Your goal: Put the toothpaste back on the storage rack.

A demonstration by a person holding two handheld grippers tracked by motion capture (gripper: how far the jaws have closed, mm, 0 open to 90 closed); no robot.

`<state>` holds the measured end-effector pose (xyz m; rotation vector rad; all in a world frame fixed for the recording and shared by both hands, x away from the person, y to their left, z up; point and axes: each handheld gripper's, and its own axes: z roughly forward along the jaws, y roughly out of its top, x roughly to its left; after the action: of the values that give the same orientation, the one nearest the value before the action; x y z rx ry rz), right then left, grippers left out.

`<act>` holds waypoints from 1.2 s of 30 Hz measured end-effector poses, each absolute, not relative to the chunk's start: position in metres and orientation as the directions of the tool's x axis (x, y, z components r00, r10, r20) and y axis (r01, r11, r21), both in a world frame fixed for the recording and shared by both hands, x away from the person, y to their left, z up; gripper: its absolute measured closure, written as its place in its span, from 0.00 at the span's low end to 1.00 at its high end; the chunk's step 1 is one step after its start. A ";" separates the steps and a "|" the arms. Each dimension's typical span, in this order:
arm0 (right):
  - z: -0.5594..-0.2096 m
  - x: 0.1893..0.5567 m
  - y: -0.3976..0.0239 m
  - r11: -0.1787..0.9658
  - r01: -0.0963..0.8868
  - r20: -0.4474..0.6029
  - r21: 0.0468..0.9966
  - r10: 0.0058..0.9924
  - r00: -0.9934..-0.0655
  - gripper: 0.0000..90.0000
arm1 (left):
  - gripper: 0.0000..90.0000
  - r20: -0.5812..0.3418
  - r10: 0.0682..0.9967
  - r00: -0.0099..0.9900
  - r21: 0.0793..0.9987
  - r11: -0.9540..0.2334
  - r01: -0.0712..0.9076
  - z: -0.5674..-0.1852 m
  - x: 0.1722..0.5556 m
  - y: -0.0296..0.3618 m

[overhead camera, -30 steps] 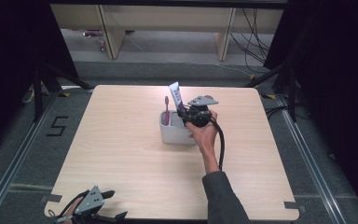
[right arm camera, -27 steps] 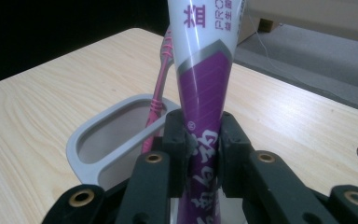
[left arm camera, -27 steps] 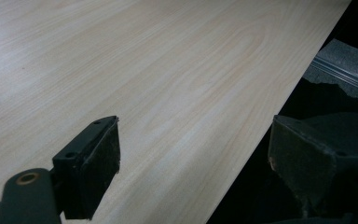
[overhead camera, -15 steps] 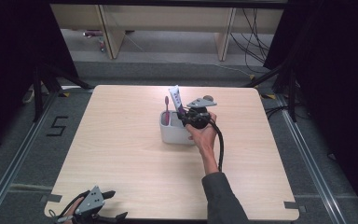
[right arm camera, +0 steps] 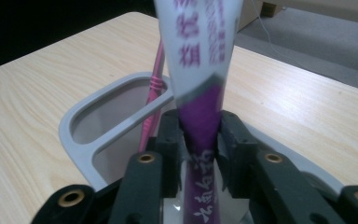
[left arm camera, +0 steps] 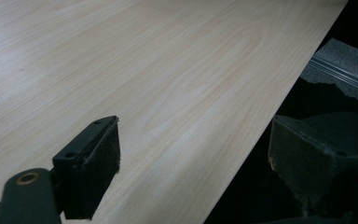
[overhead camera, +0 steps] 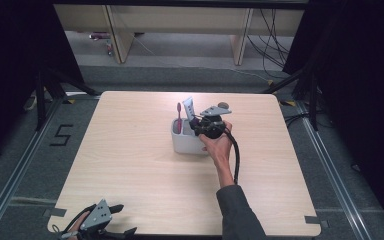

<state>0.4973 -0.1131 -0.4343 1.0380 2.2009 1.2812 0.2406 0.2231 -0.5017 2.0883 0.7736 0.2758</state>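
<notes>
- currently, the toothpaste tube is seen standing in the grey holder near the middle of the table, beside a pink toothbrush.
- the right gripper has just been opening; its pads barely touch the tube.
- the left gripper is held open at the near left corner, nothing between its jaws.
- risk: if withdrawn askew, the tube could be dragged out or the holder tipped.
</notes>
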 end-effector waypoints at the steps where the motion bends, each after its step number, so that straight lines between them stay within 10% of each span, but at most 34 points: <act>1: -0.434 0.497 -0.113 0.309 0.403 0.030 0.861 0.761 -0.648 0.75 | 0.18 -0.082 0.620 0.780 0.799 -0.427 0.423 -0.502 0.241 0.223; 36: -0.408 0.449 -0.168 0.207 0.380 0.107 0.902 0.744 -0.660 0.62 | 0.18 -0.086 0.628 0.773 0.790 -0.430 0.438 -0.504 0.241 0.222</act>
<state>0.4485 -0.1685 -0.4082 1.0504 2.1371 1.4375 0.2410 0.2220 -0.5042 2.0928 0.7936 0.2778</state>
